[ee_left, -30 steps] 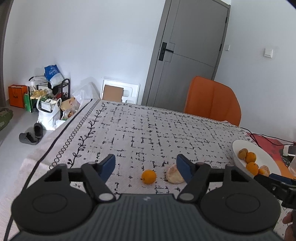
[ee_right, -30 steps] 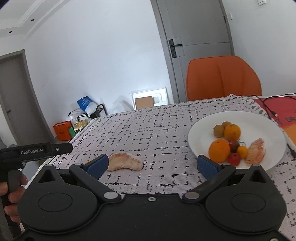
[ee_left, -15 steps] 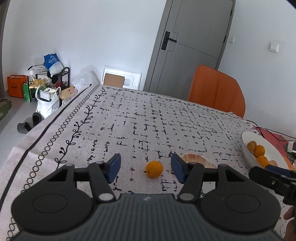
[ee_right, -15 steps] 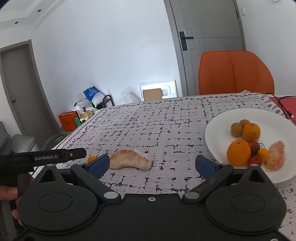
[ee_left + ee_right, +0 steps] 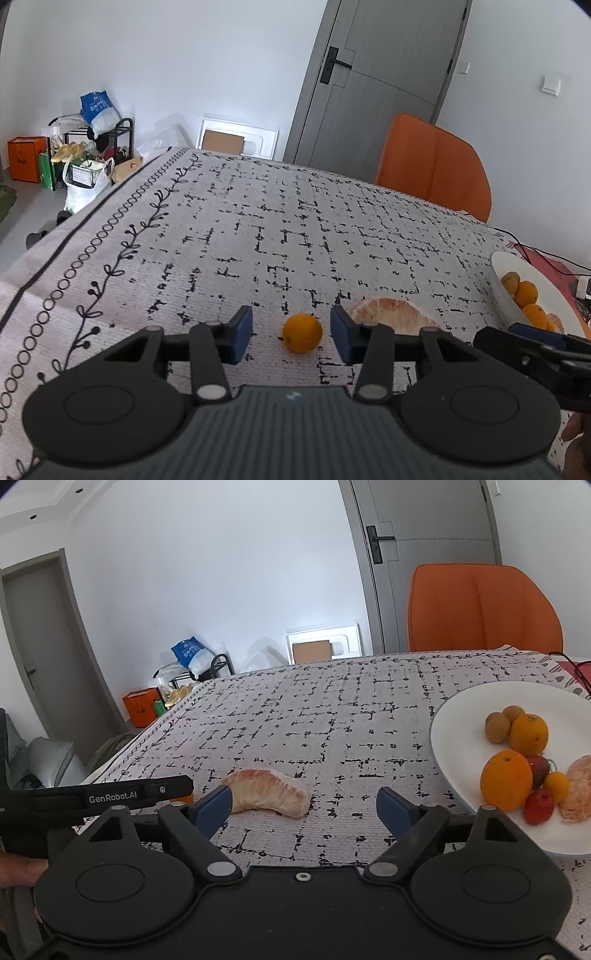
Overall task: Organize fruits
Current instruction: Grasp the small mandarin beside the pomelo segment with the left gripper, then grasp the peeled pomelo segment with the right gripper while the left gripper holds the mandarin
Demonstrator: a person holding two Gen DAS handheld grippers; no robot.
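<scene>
Where legible, "GenRobot.AI" along left gripper point(image 5: 140, 795)

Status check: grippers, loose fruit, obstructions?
Left gripper closing around small orange, no contact. Right gripper closing toward pomelo segment. Plate beside; path unobstructed.

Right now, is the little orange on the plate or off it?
Off. The little orange sits on the tablecloth, between the left gripper's closing jaws, untouched, apart from the white plate.

Home dining room | patterned tablecloth point(image 5: 280, 229) on table | orange chair point(image 5: 432, 166) far side | grey door point(image 5: 373, 81) | shoe rack point(image 5: 92, 147), bags far left
</scene>
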